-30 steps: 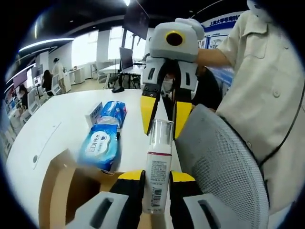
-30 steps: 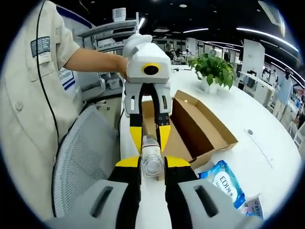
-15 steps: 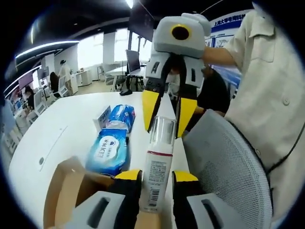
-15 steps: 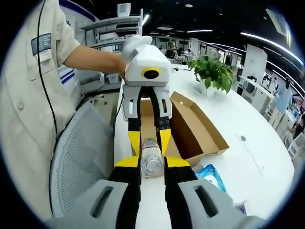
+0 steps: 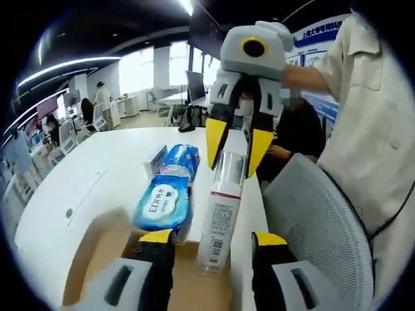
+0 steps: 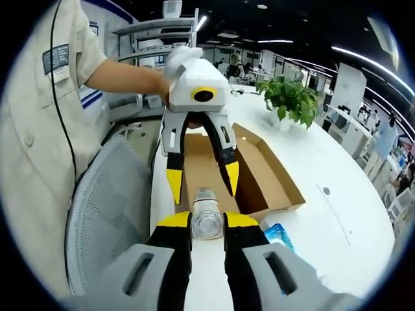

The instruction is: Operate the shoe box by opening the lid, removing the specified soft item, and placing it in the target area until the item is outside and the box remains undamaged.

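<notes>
1. Left gripper view: the left gripper (image 5: 213,243), at bottom centre, now stands wide, its jaws clear of the bottle (image 5: 220,217) they clamped a moment ago. The right gripper (image 5: 237,148) pinches the bottle's clear cap from the upper centre. A blue wipes pack (image 5: 162,202) reads "EDI".

2. Right gripper view: the right gripper (image 6: 207,224) grips the bottle (image 6: 205,217) at bottom centre. The left gripper (image 6: 202,176), above it, has spread. The open shoe box (image 6: 269,175) lies centre right on the white table (image 6: 337,227).
</notes>
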{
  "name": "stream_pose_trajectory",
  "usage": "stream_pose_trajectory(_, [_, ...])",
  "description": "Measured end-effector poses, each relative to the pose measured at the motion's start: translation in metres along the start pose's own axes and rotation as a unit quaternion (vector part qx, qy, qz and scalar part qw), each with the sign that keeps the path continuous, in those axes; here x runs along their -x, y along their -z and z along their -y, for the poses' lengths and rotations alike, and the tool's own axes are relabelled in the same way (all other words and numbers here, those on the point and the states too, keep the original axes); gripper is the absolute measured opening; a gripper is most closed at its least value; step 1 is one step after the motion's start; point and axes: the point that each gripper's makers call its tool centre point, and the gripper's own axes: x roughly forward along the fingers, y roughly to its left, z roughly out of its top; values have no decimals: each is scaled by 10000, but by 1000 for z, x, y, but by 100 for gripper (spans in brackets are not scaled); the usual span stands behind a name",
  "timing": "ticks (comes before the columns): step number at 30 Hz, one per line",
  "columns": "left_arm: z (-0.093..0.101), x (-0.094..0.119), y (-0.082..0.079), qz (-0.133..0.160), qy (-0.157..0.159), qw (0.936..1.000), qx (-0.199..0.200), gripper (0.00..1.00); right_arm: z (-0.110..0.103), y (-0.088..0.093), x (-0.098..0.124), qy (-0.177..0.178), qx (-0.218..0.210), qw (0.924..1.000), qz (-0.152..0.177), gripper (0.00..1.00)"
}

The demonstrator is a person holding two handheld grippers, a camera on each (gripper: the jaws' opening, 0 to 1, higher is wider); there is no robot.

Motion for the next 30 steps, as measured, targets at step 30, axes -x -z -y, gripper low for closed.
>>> stream_pose_trajectory(30, [-36, 85, 45, 334, -1606, 9823, 900, 76, 99, 31, 39, 307, 447, 9928, -1065, 15])
